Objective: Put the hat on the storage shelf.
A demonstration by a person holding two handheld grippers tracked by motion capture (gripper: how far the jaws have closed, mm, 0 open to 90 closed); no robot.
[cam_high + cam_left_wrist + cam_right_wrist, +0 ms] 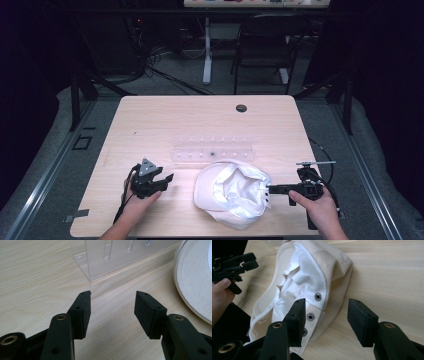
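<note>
Pale wood surface, rounded corners, dark grommet hole near far edge.

Clear acrylic rack with a row of slots, lying across mid-surface just beyond the cap; in left gripper view its corner ahead of the fingers.

Cream-white baseball cap at near centre of surface, between the two grippers. Upside down, crown collapsed and crumpled, white lining with stitched sweatband exposed. Flat brim toward the left, curved edge showing at right of left gripper view. In right gripper view, back strap with a row of metal snap studs turned toward the right gripper.

Left gripper held low over surface, just left of brim, apart from it. Fingers spread wide, nothing between them but bare wood.

Right gripper at cap's right edge, pointing left. Fingers wide apart, empty; left finger over the snap strap, whether touching cannot tell; right finger over bare surface.
</note>
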